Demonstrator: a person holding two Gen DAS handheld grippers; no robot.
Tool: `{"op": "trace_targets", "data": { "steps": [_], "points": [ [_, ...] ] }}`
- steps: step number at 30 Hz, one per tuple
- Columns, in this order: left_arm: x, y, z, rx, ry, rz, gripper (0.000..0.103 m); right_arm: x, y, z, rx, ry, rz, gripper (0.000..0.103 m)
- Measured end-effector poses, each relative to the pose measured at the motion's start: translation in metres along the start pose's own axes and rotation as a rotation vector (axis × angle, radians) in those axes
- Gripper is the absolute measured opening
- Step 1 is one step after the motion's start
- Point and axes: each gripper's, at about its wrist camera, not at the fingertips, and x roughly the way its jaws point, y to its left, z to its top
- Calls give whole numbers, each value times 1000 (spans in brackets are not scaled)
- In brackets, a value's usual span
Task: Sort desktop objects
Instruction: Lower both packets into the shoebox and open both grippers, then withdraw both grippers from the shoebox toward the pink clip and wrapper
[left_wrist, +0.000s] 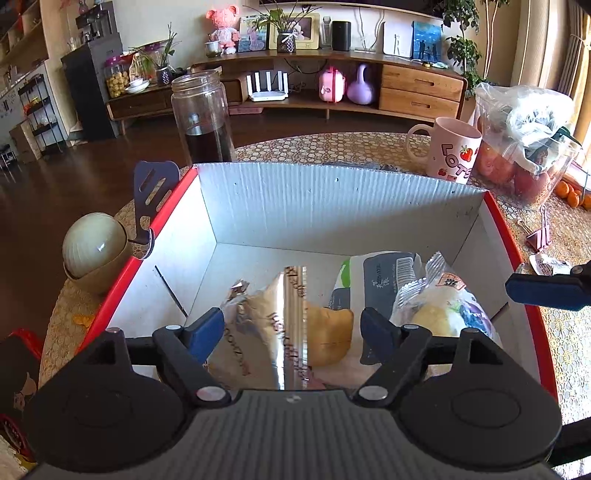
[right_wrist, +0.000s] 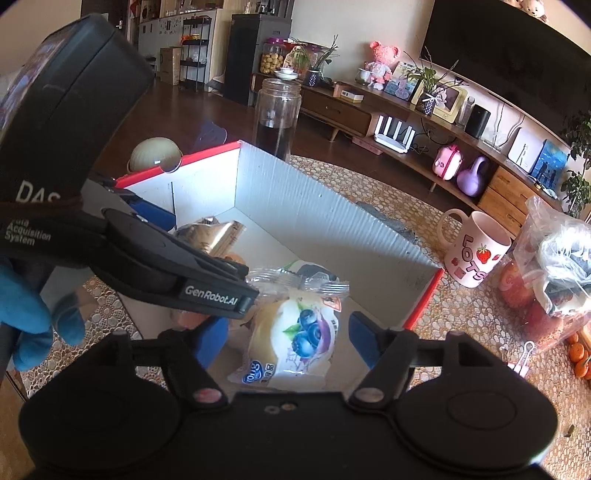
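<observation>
Evidently I was at the drop-off step: both grippers hung over the red-edged box (left_wrist: 369, 206), each with its fingers apart and nothing pinched. My left gripper (left_wrist: 291, 328) stood spread above the silver-wrapped snack (left_wrist: 266, 332), which lay on the box floor near its front wall. My right gripper (right_wrist: 286, 338) stood spread either side of the blueberry bun packet (right_wrist: 295, 332), which sat in the box too, toward its right wall; I judged the pads clear of the wrapper, though the gap was slight. A dark pouch (left_wrist: 384, 273) lay deeper in the box, between the two. Outside the box, past its far right corner, stood the strawberry mug (left_wrist: 448, 151), and off its right edge a pink binder clip (left_wrist: 539, 232). Next I reckoned to lift both grippers clear of the box walls and go for that clip.
</observation>
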Motion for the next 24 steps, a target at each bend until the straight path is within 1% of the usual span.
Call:
{"op": "trace_targets", "data": {
  "steps": [2,5,8,10,11,15,24],
  "points": [
    [-6,-4,0,9,-19,10,85,-6,-3,-1,4,-8,3,74],
    [-13,-9,-1,4,-33,1,86,-15,-7,-3,8,-17,12,77],
    [-18,-12,-2,-10,-37,0,89,-27,-13,-6,14,-36,24,84],
    [-21,-14,-4,-15,-41,-2,99,-34,-16,-8,20,-46,39,86],
    [-23,-15,-5,-17,-46,-1,102,-38,-18,-9,22,-51,42,86],
    [-33,-21,-7,-12,-62,-2,102,-52,-25,-14,36,-74,53,91],
    [-52,-32,-10,-8,-77,-1,103,-77,-32,-25,47,-109,53,93]
  ]
}}
